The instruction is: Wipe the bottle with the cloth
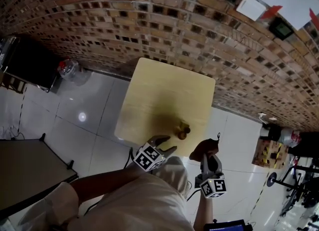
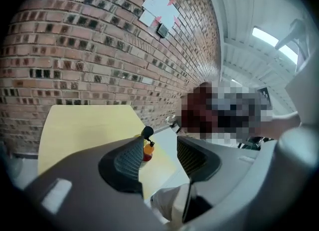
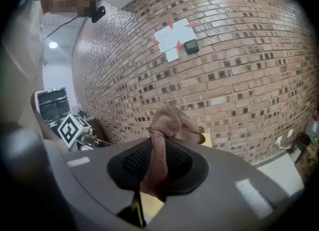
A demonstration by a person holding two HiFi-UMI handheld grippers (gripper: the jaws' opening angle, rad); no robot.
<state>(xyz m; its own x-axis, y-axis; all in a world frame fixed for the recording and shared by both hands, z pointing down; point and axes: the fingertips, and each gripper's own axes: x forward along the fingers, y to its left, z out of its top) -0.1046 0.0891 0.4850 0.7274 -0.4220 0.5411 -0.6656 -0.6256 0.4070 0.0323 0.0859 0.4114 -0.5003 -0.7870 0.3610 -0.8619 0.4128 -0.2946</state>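
Just ahead of left tongs (image 1: 169, 143), bottle (image 1: 183, 131)

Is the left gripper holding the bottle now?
No, the left gripper has its jaws apart, and the bottle stands on the table beyond them.

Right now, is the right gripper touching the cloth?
Touching. In its own view, the right gripper is shut on the brown cloth, which is pinched between the pads and bunches up beyond them.

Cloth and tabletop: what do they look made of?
Cloth: soft, matte reddish-brown fabric, maybe microfibre; it bunches and folds where the right gripper pinches it. Tabletop: pale-yellow laminate or wood, can't tell which; flat, even surface, no grain visible.
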